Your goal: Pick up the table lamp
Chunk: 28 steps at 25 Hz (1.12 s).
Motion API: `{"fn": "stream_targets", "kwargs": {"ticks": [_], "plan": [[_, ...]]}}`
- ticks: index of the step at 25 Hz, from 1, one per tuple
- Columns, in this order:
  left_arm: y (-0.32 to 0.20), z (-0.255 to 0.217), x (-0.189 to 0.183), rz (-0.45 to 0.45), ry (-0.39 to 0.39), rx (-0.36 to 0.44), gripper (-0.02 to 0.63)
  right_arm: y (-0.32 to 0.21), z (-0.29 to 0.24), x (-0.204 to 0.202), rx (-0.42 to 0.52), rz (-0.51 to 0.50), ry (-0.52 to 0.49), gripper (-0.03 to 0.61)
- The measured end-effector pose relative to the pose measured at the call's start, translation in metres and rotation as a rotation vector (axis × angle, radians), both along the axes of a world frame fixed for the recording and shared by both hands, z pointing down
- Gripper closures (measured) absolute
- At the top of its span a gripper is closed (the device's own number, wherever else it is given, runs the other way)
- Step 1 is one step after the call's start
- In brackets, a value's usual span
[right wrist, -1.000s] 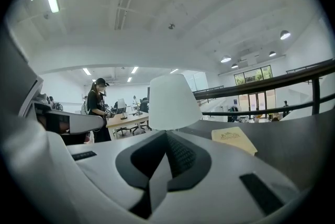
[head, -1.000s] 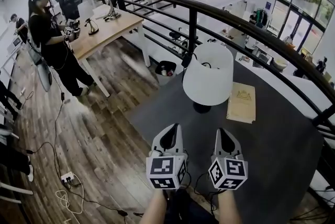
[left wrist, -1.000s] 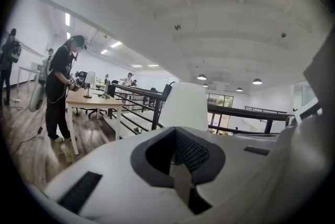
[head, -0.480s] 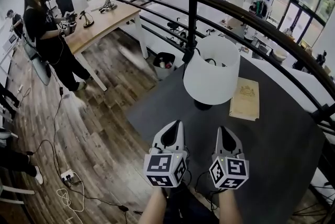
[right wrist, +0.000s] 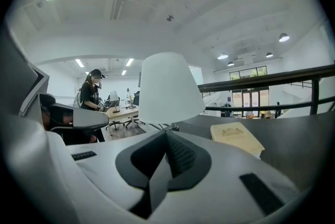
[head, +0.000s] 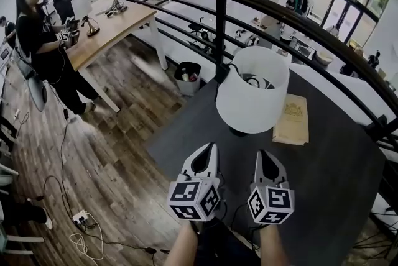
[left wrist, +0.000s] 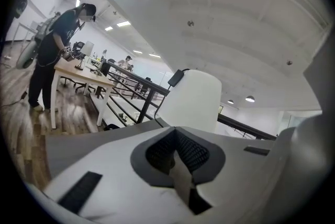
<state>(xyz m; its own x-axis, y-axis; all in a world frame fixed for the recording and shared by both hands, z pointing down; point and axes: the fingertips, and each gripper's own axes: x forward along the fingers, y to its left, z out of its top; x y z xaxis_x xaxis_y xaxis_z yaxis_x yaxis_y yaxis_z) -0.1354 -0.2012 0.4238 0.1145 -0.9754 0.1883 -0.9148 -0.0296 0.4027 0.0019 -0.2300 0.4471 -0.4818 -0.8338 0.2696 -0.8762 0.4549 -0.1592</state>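
Observation:
The table lamp (head: 252,97) has a white shade and a dark base. It stands upright on the dark grey table (head: 323,178) near the far edge by the railing. Its shade also shows in the left gripper view (left wrist: 193,100) and the right gripper view (right wrist: 167,87). My left gripper (head: 207,156) and right gripper (head: 266,160) hover side by side over the table's near part, short of the lamp. Both are shut with nothing between their jaws.
A tan book (head: 292,120) lies flat just right of the lamp. A black curved railing (head: 273,13) runs behind the table. On the lower floor a person (head: 43,41) stands at a wooden desk (head: 109,25), and a bin (head: 188,77) sits below the railing.
Both grippers have edged forward toward the lamp and sunk a little. The left gripper has rolled slightly. Both stay shut and empty.

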Motion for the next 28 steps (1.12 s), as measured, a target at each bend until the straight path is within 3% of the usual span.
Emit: {"fn": "stream_targets", "kwargs": {"ticks": [5, 9, 16, 20, 24, 28], "plan": [[-0.017, -0.003, 0.001, 0.07, 0.096, 0.043, 0.601, -0.011, 0.004, -0.006, -0.009, 0.023, 0.007, 0.569], [-0.027, -0.001, 0.006, 0.137, 0.265, 0.076, 0.598, -0.017, 0.011, -0.007, -0.025, 0.037, 0.012, 0.569], [-0.039, 0.007, 0.007, 0.215, 0.485, 0.093, 0.581, -0.024, 0.026, -0.01, -0.057, 0.059, 0.025, 0.569], [-0.049, 0.002, 0.008, 0.252, 0.604, 0.095, 0.492, -0.033, 0.021, -0.015, -0.065, 0.064, 0.034, 0.569], [-0.054, 0.0, 0.007, 0.285, 0.788, 0.129, 0.46, -0.038, 0.024, -0.02, -0.074, 0.069, 0.048, 0.569], [-0.058, 0.003, 0.003, 0.326, 0.897, 0.171, 0.413, -0.04, 0.032, -0.025, -0.084, 0.074, 0.054, 0.569]]}}
